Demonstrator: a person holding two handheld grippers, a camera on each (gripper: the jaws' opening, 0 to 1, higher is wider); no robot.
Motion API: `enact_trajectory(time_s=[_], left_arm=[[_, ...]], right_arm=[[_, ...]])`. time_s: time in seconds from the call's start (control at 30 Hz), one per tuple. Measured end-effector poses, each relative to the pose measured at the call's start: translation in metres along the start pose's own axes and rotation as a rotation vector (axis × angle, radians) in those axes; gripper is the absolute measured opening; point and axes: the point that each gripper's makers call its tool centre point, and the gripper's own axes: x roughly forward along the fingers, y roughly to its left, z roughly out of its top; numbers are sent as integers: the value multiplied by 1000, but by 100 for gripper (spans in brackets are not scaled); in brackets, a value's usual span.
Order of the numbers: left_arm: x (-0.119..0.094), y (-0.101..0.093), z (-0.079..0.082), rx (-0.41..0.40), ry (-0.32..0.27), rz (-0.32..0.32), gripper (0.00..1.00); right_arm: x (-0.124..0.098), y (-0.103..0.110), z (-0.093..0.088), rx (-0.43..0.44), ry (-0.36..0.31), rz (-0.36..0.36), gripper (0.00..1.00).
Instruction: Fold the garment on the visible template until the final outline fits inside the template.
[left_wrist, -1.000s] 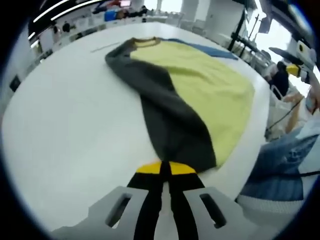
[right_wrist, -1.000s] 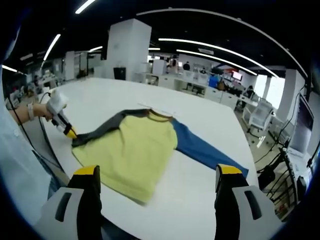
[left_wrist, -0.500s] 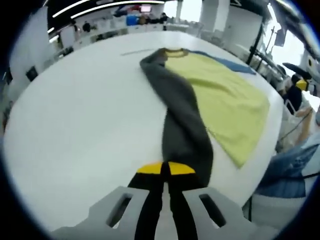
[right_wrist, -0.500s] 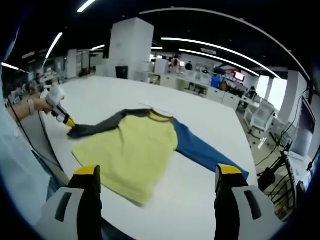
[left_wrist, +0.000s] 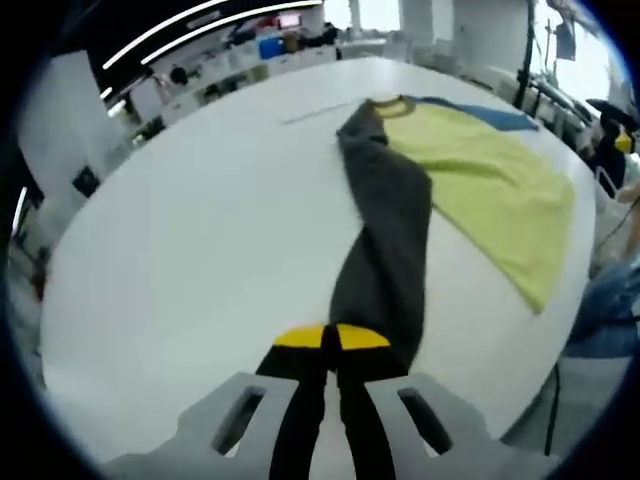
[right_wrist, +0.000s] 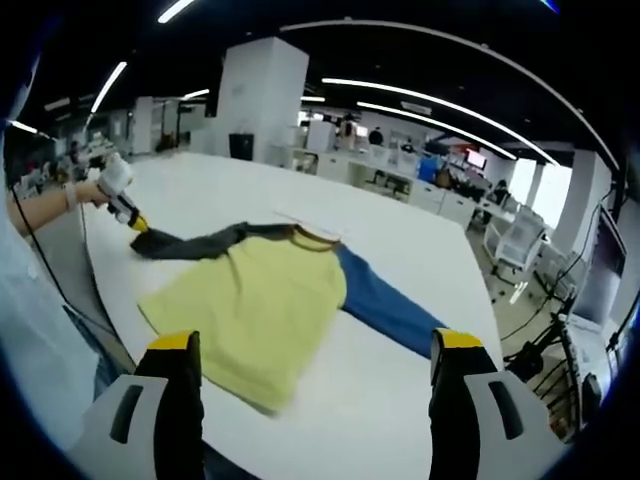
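The long-sleeved shirt (right_wrist: 262, 300) lies flat on the white surface (right_wrist: 410, 400), its yellow body in the middle. The left claw (left_wrist: 331, 338) is closed tight on the cuff end of the grey sleeve (left_wrist: 385, 245), which stretches out from the collar (left_wrist: 392, 104). The blue sleeve (right_wrist: 385, 312) lies spread on the far side of the yellow body. The right claw (right_wrist: 315, 355) is held wide apart, gripping nothing, above the surface edge near the shirt hem.

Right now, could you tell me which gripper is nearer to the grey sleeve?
Left. The left gripper has its jaws shut on the end of the grey sleeve; the right gripper hangs open, off the table's near edge beyond the yellow body.
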Motion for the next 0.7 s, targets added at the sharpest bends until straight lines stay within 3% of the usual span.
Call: enact_trajectory(time_s=[0.13, 0.2, 0.43, 0.57, 0.7], left_arm=[[-1, 13, 2, -7, -14, 15, 0], [-2, 20, 10, -46, -58, 18, 0], [-3, 55, 20, -90, -106, 87, 0], [-3, 75, 19, -117, -110, 116, 0], [-2, 88, 20, -95, -105, 140, 0]], right_arm=[[0, -1, -1, 0, 8, -5, 95], [0, -2, 0, 1, 10, -7, 95], [2, -6, 2, 1, 17, -13, 94], [2, -7, 6, 1, 15, -16, 94], [2, -9, 9, -7, 22, -25, 95]])
